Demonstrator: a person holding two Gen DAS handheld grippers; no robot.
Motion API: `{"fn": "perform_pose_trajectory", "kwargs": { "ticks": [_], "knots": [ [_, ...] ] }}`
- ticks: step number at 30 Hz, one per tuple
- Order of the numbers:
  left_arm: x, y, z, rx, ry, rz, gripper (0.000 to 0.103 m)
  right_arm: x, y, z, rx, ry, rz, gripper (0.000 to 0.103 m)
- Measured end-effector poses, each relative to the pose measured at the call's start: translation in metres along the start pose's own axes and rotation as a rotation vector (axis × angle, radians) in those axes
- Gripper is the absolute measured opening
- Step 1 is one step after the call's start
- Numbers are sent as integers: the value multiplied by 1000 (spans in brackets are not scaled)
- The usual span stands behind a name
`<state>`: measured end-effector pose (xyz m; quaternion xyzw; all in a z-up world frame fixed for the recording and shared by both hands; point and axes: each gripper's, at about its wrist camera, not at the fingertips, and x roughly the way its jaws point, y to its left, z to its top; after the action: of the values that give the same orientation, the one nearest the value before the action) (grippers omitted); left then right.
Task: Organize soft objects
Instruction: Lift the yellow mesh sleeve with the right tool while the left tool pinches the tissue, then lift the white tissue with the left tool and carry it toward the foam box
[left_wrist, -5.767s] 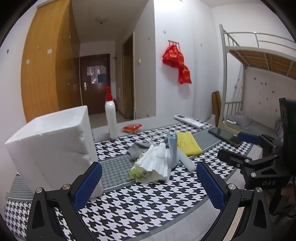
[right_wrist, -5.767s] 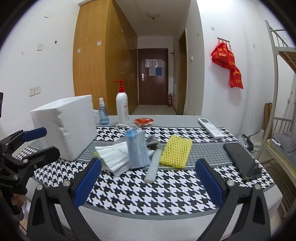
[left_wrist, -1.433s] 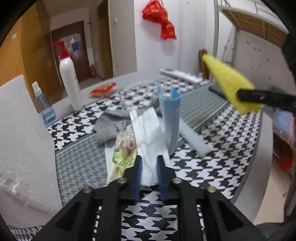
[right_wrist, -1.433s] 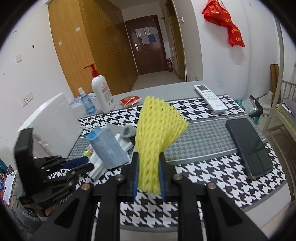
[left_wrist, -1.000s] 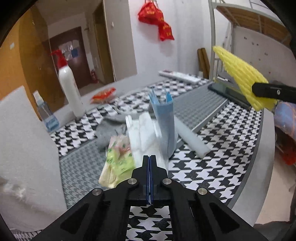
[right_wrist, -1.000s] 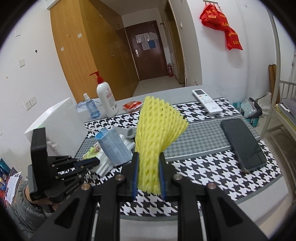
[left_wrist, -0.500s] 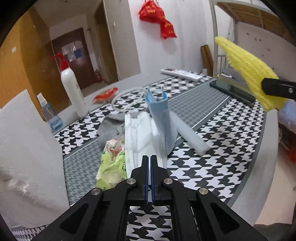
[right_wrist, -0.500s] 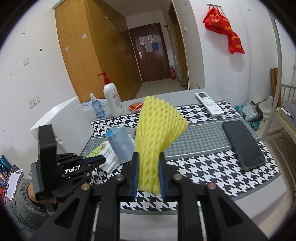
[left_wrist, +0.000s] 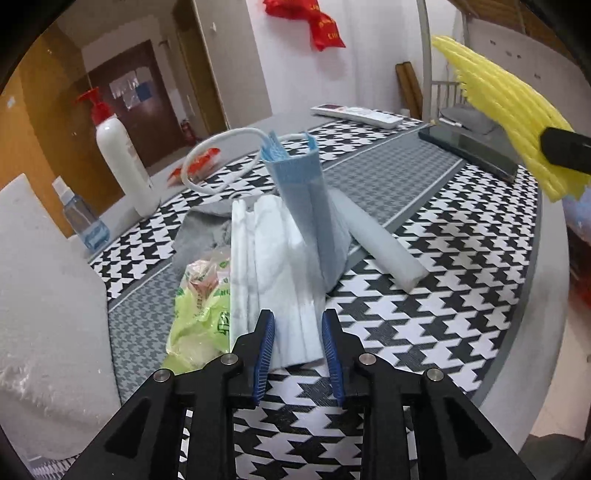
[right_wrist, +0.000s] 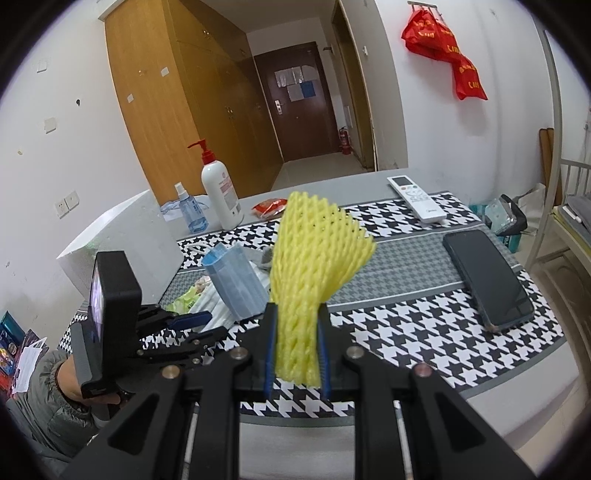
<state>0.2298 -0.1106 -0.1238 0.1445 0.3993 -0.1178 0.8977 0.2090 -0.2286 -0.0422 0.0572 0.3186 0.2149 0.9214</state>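
My right gripper (right_wrist: 296, 345) is clamped on the yellow net (right_wrist: 310, 273), holding it up over the table (right_wrist: 424, 254), while my left gripper (left_wrist: 297, 345) sits partly open around the white tissues' (left_wrist: 273, 266) near end.

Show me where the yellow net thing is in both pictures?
Left wrist view: the yellow foam net is at the far upper right, sticking up from the right gripper.
Right wrist view: the net is in the middle, pinched between the right gripper fingers.
Shared landmark: the white pump bottle with the red top.
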Motion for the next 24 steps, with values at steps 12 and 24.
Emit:
{"fn": "perform_pose_trajectory", "kwargs": {
  "ticks": [12,24],
  "knots": [
    [4,19,5,-96,-5,-114,2,-9,0,-2,-2,-14,-9,23],
    [-73,33,24,-137,-239,-119,2,-18,10,8,-19,-46,-11,23]
  ]
}}
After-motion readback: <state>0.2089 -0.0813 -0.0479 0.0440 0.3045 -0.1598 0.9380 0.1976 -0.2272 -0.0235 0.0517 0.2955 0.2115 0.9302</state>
